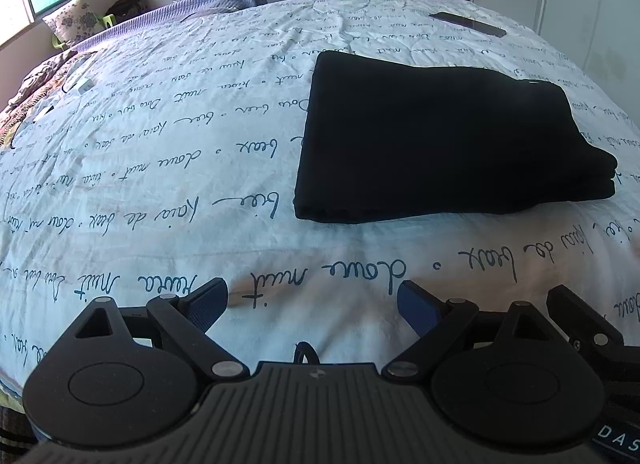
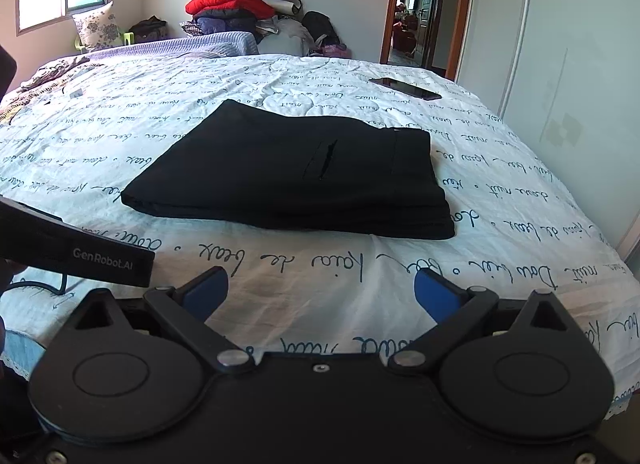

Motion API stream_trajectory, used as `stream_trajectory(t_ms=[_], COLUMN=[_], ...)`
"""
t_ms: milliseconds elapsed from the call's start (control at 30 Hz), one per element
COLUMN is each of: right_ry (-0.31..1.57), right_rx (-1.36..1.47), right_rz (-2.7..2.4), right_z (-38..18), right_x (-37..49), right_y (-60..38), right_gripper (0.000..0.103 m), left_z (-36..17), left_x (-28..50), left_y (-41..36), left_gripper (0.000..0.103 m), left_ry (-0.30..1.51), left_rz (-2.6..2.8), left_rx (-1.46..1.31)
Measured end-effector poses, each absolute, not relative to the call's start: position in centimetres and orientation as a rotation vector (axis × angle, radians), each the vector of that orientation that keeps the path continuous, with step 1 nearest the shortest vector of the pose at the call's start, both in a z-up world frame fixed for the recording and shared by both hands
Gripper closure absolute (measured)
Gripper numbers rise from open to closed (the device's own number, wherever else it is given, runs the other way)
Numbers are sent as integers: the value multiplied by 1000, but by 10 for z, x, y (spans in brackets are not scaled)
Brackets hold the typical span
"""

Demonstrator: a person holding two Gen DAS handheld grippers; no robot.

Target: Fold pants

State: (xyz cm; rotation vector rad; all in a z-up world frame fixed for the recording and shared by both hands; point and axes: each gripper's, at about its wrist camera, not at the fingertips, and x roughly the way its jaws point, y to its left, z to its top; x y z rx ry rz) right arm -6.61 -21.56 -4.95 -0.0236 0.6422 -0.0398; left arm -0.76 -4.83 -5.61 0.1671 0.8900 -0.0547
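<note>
The pants [image 1: 440, 140] lie on the bed [image 1: 160, 184] as a flat, squarish black stack, at about one o'clock from the left tongs [image 1: 312, 300] and at twelve o'clock from the right tongs [image 2: 320, 288]. Both tongs hang over the near edge of the bed with their jaws spread wide and nothing between them, well apart from the cloth. The folding looks finished or nearly so, so the sound thing now is to check rather than grab: if anything is left, press the top layer flat and square the near right corner, where the stacked edges show as separate bands, nudging rather than pinching so the layers do not slide. The fabric is dark and matte, several layers thick, with a slit pocket and a waistband seam showing on top toward the right side in the right wrist view. A phone [image 2: 404, 88] lies beyond at one o'clock, clear of the work.
</note>
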Motion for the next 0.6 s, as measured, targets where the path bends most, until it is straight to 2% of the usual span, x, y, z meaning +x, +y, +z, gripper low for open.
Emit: stream_trajectory(t_ms=[600], right_ry=[646], right_rx=[-26], right_rz=[-37], right_z=[-52], right_x=[-66], right_y=[-216], right_gripper=[2], left_z=[-57], left_x=[-8], left_y=[-47], left_gripper=[9], left_ry=[891], left_rz=[-54], left_rx=[165])
